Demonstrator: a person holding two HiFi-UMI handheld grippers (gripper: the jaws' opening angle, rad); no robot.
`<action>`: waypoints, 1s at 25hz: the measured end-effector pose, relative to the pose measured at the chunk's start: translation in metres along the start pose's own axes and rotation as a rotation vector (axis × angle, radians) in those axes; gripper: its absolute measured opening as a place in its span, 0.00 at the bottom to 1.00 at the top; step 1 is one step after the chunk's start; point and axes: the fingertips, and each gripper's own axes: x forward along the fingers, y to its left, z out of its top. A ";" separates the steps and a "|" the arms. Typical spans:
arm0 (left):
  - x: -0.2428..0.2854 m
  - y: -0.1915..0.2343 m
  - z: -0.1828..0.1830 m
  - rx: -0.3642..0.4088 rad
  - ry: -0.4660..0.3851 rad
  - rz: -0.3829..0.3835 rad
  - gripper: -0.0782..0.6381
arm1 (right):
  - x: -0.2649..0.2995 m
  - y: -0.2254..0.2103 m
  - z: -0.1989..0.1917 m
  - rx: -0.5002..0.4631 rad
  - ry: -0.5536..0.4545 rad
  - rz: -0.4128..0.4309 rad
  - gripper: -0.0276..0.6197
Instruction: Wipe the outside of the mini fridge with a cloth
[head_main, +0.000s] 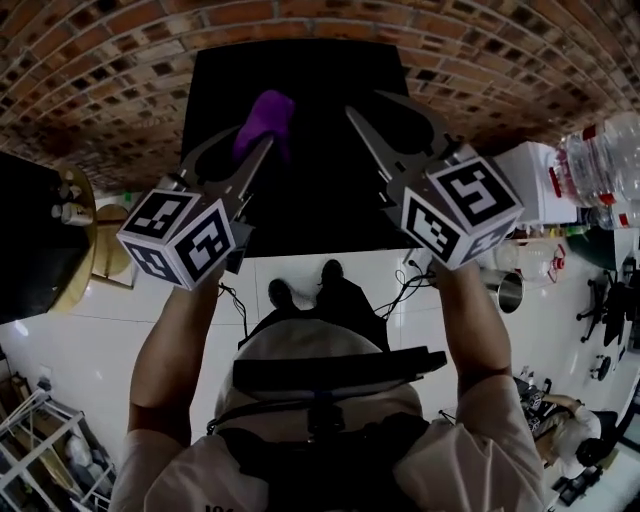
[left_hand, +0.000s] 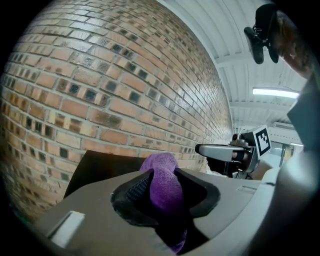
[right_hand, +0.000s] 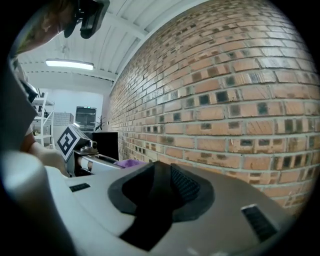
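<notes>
From above, the black mini fridge (head_main: 320, 200) stands against the brick wall. My left gripper (head_main: 258, 135) hovers over its top left part, shut on a bunched purple cloth (head_main: 265, 118). In the left gripper view the cloth (left_hand: 162, 187) fills the space between the jaws, with the fridge top (left_hand: 100, 167) just beyond. My right gripper (head_main: 365, 103) is held over the fridge's right part, jaws a little apart with nothing between them. The right gripper view shows its empty jaws (right_hand: 160, 167), the left gripper (right_hand: 100, 160) and a bit of cloth (right_hand: 127, 163) beside it.
A brick wall (head_main: 110, 70) runs behind the fridge. Water bottles (head_main: 600, 165) and a white box (head_main: 530, 175) stand to the right, with a metal cup (head_main: 505, 290) below them. A round wooden table (head_main: 85, 240) sits at the left. Cables lie on the white floor (head_main: 90, 340).
</notes>
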 end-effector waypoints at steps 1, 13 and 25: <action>-0.003 -0.001 0.002 0.001 -0.008 0.013 0.28 | -0.001 0.000 -0.001 -0.006 0.003 0.016 0.19; -0.027 -0.022 0.002 -0.140 -0.265 0.372 0.28 | 0.023 -0.010 -0.018 -0.076 0.020 0.430 0.19; -0.120 -0.029 -0.018 -0.213 -0.409 0.637 0.28 | 0.040 0.064 -0.018 -0.132 0.022 0.687 0.19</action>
